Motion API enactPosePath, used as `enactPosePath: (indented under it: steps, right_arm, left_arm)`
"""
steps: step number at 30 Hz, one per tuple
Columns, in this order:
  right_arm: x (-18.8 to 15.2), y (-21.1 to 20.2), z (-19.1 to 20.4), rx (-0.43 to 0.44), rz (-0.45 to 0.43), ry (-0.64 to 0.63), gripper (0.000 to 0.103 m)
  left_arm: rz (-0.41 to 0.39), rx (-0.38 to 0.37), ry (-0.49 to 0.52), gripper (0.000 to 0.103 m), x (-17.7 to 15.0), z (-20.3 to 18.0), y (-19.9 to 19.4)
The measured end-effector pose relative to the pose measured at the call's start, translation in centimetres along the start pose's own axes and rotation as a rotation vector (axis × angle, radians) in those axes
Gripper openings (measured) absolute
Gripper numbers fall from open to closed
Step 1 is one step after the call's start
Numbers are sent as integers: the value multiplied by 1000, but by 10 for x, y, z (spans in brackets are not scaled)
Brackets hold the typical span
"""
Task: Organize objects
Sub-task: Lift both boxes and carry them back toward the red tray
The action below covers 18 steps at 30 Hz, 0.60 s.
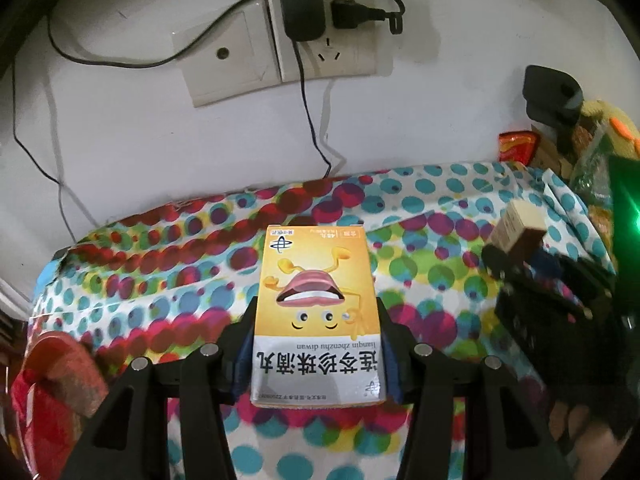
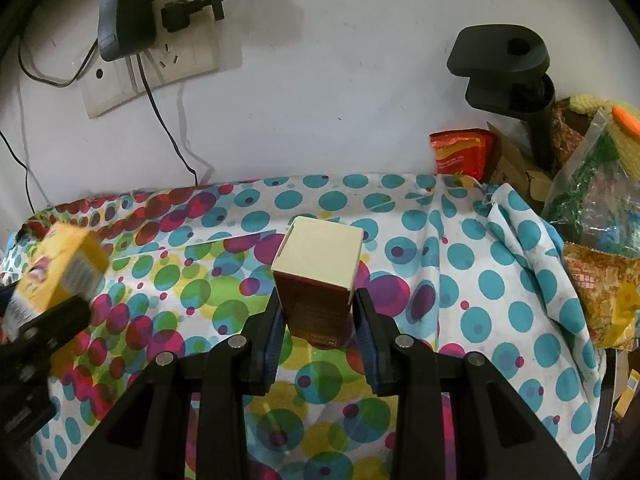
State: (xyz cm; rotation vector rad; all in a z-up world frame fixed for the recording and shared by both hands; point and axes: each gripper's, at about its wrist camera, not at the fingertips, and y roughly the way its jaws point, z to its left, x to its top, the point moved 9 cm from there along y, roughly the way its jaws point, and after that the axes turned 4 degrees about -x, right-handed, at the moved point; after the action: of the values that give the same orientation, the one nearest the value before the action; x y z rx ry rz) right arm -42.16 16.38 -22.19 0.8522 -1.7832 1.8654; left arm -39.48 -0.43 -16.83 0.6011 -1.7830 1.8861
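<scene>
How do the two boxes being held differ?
The yellow box in the left hand-held gripper is flat and wide, printed with a cartoon face and Chinese text. The brown box in the right hand-held gripper is blockier, dark-sided with a plain cream end. Both are clamped above the polka-dot cloth.

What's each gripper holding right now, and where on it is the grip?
The left gripper clamps the yellow medicine box by its long side edges near one end. The right gripper pinches the brown box by its lower sides.
</scene>
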Motion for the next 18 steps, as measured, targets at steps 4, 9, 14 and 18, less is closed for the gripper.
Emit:
enactPosePath:
  steps: [4,9,14,18]
  right_arm:
    - [1,-2,-6,-16,-11,8,32]
    - [2,-3,-5,-38,-18,-14,32]
    - [2,-4,-8,-48,-20,-7,32]
    - [1,-3,-9,-60,-19,-8,32]
  left_arm:
    - [8,7,-5,52,-13,6,-16]
    - [11,20,-3,52,-25,14,-33]
    - [28,36,-13,52,-38,27,-45]
    - [32,45,-25,52,-45,41,-55]
